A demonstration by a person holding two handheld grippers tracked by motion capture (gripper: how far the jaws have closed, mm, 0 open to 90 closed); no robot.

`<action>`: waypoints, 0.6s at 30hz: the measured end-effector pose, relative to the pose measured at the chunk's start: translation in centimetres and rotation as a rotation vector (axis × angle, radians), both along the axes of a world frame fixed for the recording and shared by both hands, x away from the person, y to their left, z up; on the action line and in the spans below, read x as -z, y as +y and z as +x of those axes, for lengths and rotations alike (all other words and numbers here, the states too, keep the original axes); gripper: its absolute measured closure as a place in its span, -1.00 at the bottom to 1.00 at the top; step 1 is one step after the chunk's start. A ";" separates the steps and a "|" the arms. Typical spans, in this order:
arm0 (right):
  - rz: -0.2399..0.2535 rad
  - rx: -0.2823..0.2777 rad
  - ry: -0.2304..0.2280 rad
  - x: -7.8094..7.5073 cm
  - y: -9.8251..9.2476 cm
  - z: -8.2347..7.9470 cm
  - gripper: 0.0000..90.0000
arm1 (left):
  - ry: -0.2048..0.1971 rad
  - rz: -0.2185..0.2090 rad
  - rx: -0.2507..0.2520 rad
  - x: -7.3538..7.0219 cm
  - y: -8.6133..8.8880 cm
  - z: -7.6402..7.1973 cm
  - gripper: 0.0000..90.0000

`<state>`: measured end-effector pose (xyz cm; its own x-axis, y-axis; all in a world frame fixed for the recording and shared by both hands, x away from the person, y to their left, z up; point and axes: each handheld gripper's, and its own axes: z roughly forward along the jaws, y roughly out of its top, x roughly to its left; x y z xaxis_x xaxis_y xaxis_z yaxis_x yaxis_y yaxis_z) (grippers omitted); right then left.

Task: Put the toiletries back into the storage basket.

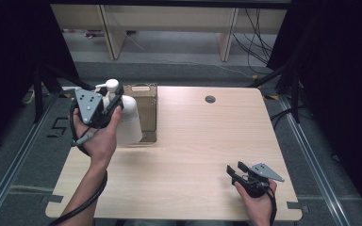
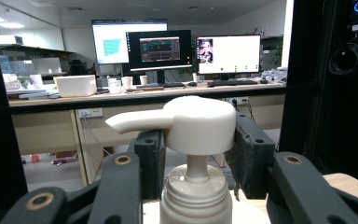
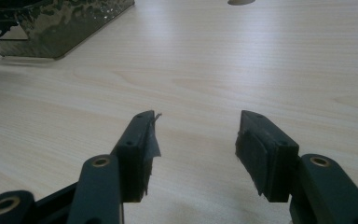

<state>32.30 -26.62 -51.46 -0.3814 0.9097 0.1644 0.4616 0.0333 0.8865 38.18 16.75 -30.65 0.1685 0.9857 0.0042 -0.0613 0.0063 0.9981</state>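
The high view is soft and slightly blurred, its table (image 1: 202,141) evenly lit from above, both upper corners falling to black. In the left gripper view, bright monitors (image 2: 177,49) glow sharply while the lower frame blurs. The right gripper view is dimmer, with near surfaces out of focus.

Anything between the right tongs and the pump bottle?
Nothing visible does. The right tongs rest open near the table's front right corner, with bare wood stretching toward the pump bottle at the far left. That bottle is in the left tongs, whose jaws flank its neck, beside the patterned box.
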 end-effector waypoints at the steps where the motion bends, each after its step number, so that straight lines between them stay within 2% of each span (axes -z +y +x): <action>1: -0.009 0.000 -0.005 0.0 -0.1 0.0 0.05 | -0.001 -0.002 0.000 -0.1 0.0 0.1 0.32; 12: -0.009 0.000 -0.005 0.0 -0.1 0.0 0.05 | -0.005 -0.003 0.003 -0.1 0.0 1.0 0.32; 18: -0.005 0.002 -0.001 0.0 -0.1 0.0 0.05 | -0.032 -0.003 0.002 0.0 0.1 1.5 0.32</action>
